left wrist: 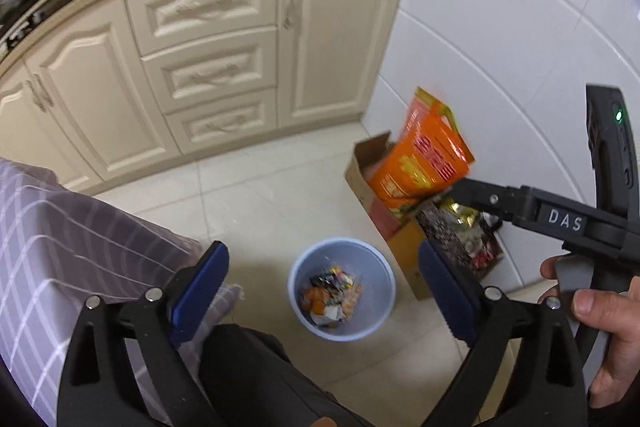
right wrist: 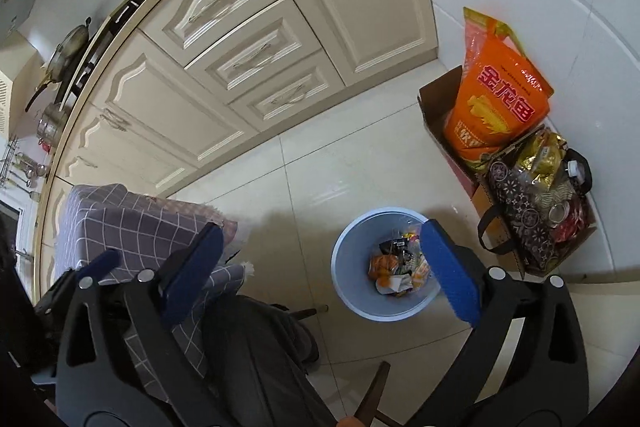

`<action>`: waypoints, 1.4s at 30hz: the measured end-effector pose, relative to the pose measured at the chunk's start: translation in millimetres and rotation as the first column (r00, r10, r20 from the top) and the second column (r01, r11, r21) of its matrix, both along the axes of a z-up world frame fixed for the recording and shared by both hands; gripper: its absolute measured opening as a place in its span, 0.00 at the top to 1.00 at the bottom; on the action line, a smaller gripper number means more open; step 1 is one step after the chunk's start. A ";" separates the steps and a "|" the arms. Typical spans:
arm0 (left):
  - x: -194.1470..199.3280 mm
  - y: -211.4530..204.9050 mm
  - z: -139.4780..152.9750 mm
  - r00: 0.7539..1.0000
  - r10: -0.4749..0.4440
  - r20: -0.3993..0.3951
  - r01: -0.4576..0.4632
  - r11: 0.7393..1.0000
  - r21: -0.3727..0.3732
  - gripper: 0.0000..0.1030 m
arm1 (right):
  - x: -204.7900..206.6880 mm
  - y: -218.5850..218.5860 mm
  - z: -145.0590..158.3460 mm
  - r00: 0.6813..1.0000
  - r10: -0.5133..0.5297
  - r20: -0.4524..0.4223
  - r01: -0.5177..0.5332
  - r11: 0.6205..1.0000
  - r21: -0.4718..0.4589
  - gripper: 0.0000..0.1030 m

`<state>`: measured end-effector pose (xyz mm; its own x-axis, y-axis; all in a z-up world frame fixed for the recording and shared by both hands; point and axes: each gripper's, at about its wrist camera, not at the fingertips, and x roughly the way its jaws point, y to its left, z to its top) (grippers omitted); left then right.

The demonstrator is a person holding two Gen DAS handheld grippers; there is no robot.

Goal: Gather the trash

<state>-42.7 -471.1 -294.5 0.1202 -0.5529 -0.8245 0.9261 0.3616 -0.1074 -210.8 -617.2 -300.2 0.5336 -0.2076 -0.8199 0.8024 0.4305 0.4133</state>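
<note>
A light blue trash bin (left wrist: pixel 298 277) stands on the tiled floor, with mixed wrappers and orange scraps (left wrist: pixel 332 293) in it. It also shows in the right wrist view (right wrist: pixel 348 267), with the trash (right wrist: pixel 400 271) inside. My left gripper (left wrist: pixel 324 291) is open and empty, held high above the bin. My right gripper (right wrist: pixel 320 275) is open and empty, also above the bin, its right pad over the bin's rim. The right gripper's body (left wrist: pixel 560 219) shows at the right of the left wrist view, held by a hand.
A table with a purple checked cloth (left wrist: pixel 60 247) is at the left. A cardboard box (right wrist: pixel 436 107) with an orange bag (right wrist: pixel 496 103) and a patterned bag (right wrist: pixel 528 215) of packets stand by the white wall. Cream cabinets (left wrist: pixel 208 67) run behind. Dark trousers (right wrist: pixel 256 359) are below.
</note>
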 end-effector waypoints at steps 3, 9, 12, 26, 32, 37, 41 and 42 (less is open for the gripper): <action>6.6 9.3 13.4 0.999 0.035 0.020 -0.034 0.999 -0.033 0.09 | 4.6 4.0 5.0 1.000 0.009 -0.006 -0.009 1.000 -0.011 0.06; 15.9 36.2 45.2 0.994 0.087 0.065 -0.080 0.991 -0.107 0.09 | 18.7 15.9 23.4 0.999 0.044 0.014 -0.043 0.998 -0.035 0.06; 19.9 50.7 59.4 0.990 0.113 0.090 -0.100 0.986 -0.136 0.09 | 28.2 23.5 38.2 0.997 0.067 0.032 -0.065 0.996 -0.057 0.06; 58.6 166.0 145.9 0.904 0.377 0.202 -0.314 0.906 -0.285 0.07 | 117.9 101.2 128.5 0.937 0.323 0.135 -0.293 0.935 -0.198 0.06; 84.0 233.7 177.9 0.805 0.534 0.258 -0.451 0.833 -0.319 0.06 | 172.4 162.3 175.3 0.864 0.477 0.163 -0.422 0.862 -0.282 0.06; 102.1 296.7 209.0 0.680 0.671 0.294 -0.571 0.737 -0.361 0.06 | 213.2 222.9 216.7 0.783 0.601 0.164 -0.513 0.771 -0.377 0.06; 105.5 339.7 231.8 0.585 0.748 0.314 -0.629 0.663 -0.407 0.06 | 232.7 265.2 242.9 0.729 0.669 0.145 -0.553 0.701 -0.450 0.06; 105.4 351.7 237.9 0.551 0.768 0.326 -0.644 0.640 -0.420 0.06 | 235.1 274.0 248.4 0.719 0.680 0.145 -0.557 0.689 -0.465 0.06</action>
<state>62.8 -119.5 -56.6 0.8599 -0.2791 -0.4273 0.3345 0.9406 0.0588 24.3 -343.2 -51.8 0.8402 0.0122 -0.5422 0.1654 0.9463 0.2776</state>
